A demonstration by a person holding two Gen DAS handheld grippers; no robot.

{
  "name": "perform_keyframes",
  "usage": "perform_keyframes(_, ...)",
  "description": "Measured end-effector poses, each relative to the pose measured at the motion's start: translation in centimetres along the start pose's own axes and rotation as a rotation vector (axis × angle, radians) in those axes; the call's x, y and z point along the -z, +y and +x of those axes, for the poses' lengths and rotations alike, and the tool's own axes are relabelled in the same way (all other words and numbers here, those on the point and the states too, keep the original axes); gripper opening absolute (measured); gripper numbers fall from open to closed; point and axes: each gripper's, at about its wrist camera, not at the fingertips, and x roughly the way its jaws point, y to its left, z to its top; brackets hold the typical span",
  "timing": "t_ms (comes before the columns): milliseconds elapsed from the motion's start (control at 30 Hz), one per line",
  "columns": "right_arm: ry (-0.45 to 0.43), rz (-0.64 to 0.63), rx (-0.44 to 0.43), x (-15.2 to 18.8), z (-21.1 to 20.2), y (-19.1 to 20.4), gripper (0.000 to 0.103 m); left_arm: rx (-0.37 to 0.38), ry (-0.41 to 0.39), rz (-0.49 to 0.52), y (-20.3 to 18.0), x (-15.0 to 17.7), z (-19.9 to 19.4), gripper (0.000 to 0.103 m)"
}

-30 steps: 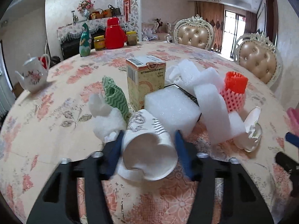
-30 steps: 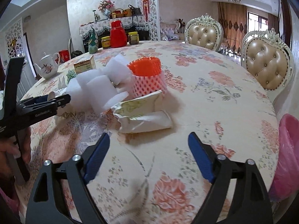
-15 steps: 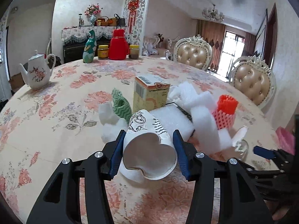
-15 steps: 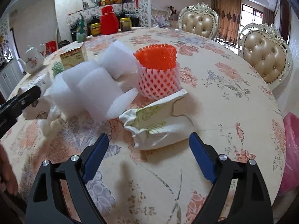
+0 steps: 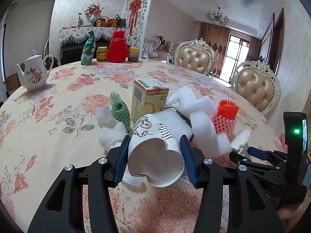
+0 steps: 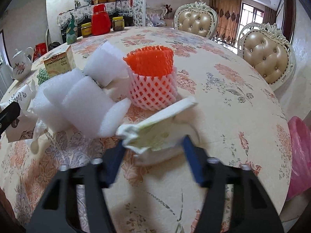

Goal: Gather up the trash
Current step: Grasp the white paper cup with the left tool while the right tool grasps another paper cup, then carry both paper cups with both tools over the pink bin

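The right gripper (image 6: 153, 145) has advanced — its jaws are closing around the crumpled wrapper (image 6: 155, 128) at lower centre, long axis crosswise; the left gripper (image 5: 154, 155) clamps the paper cup (image 5: 155, 151).

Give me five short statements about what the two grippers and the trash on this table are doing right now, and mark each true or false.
1. The left gripper holds a crushed paper cup between its blue pads. True.
2. The right gripper has nothing between its fingers. False: a crumpled white and green wrapper sits between them while the jaws are closing.
3. The orange foam net stands on the table just beyond the wrapper. True.
4. The yellow carton lies flat on its side. False: it stands upright behind the cup.
5. The white teapot is in the middle of the trash pile. False: it stands apart, near the table's far left edge.
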Motion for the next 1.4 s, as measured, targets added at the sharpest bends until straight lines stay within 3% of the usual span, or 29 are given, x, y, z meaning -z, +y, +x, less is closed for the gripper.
perform_keyframes(33,-0.001,-0.001,-0.005,0.0,-0.1,0.0,0.022,0.001,0.001,0.0,0.0,0.0,0.0,0.048)
perform_keyframes(300,-0.056,0.027,-0.045,0.6,-1.6,-0.7,0.012,-0.001,-0.008,0.019,-0.4,0.1,0.1,0.048)
perform_keyframes(833,-0.101,0.074,-0.061,3.9,-5.9,-4.8,0.012,0.051,-0.061,0.081,-2.1,0.4,-0.8,0.048)
perform_keyframes(1400,-0.17,0.095,-0.107,6.4,-9.0,-8.7,0.012,0.135,-0.043,0.255,-10.4,3.2,-2.7,0.048)
